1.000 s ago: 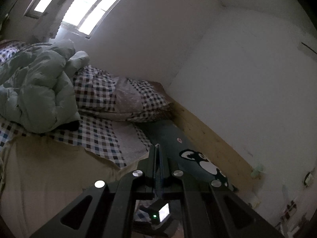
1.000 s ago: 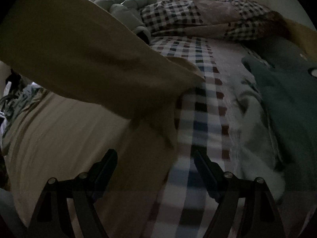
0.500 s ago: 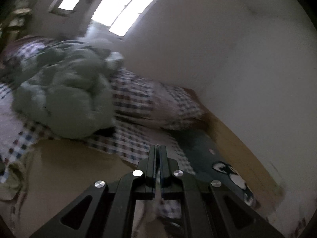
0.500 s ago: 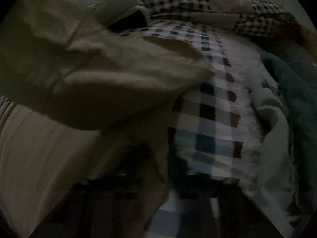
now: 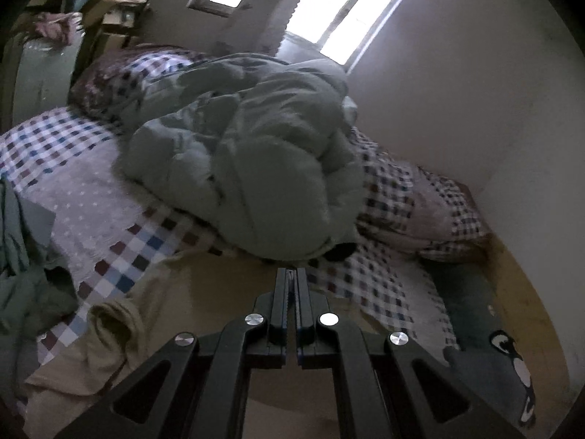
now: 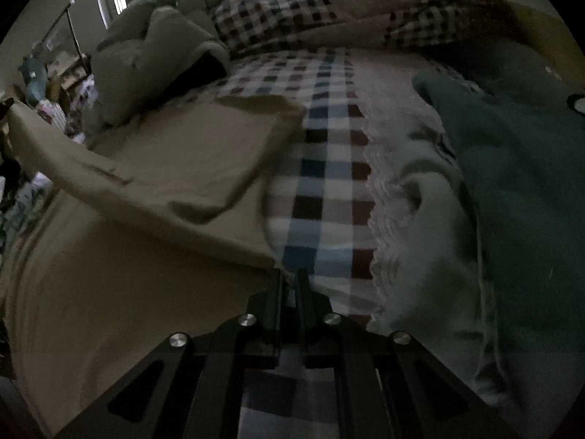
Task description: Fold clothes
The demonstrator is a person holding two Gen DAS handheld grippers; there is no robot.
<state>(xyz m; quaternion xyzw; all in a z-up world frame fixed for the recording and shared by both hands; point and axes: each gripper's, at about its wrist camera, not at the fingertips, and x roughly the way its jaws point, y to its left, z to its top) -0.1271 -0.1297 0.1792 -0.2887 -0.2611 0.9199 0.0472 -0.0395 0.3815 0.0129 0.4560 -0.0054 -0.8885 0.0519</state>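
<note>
A beige garment (image 6: 157, 168) is seen spread, partly folded over, on a checked bedspread (image 6: 321, 168); the right gripper (image 6: 289, 278) is pressed together at its edge; the left gripper (image 5: 291, 278) is pressed together too, whether on cloth cannot be told.

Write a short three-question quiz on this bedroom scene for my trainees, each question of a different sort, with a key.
1. True or false: the pale green padded jacket lies flat and neatly folded.
2. Which pattern does the bed sheet show? A striped, B checked, C plain.
3. Fill in: the right claw, at the edge of the beige garment, is ___ (open or shut).

Key
1. False: it sits in a crumpled heap.
2. B.
3. Shut.
</note>
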